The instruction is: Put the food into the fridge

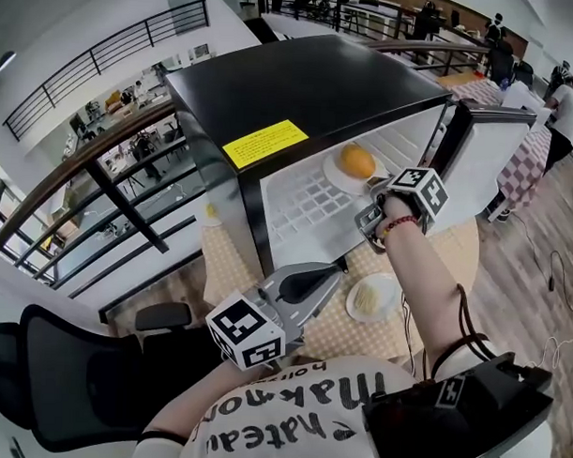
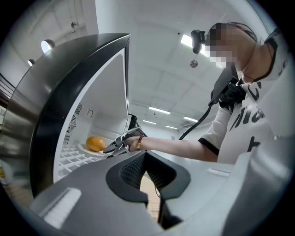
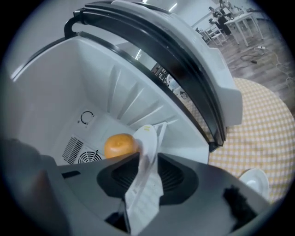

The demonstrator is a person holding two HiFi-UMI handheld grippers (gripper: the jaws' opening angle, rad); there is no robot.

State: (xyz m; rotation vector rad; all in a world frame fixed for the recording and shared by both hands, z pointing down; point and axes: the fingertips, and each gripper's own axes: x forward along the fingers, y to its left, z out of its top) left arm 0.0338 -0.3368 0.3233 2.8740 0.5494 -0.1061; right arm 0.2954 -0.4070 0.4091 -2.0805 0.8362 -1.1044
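Observation:
A black mini fridge (image 1: 310,83) stands on the table with its door (image 1: 486,155) swung open to the right. On its white wire shelf (image 1: 301,214) lies a white plate (image 1: 335,178) that carries an orange (image 1: 356,161). My right gripper (image 1: 372,191) reaches into the fridge at the plate's near edge. In the right gripper view the plate's rim (image 3: 150,138) stands between the jaws with dark gaps on both sides, and the orange (image 3: 120,145) lies just behind. My left gripper (image 1: 337,269) hangs low in front of the fridge, its tips together, holding nothing.
A second white plate (image 1: 373,297) with pale food sits on the checkered tablecloth (image 1: 454,257) below the open fridge. A black office chair (image 1: 66,375) stands at the lower left. A railing runs along the left, and people sit at tables far right.

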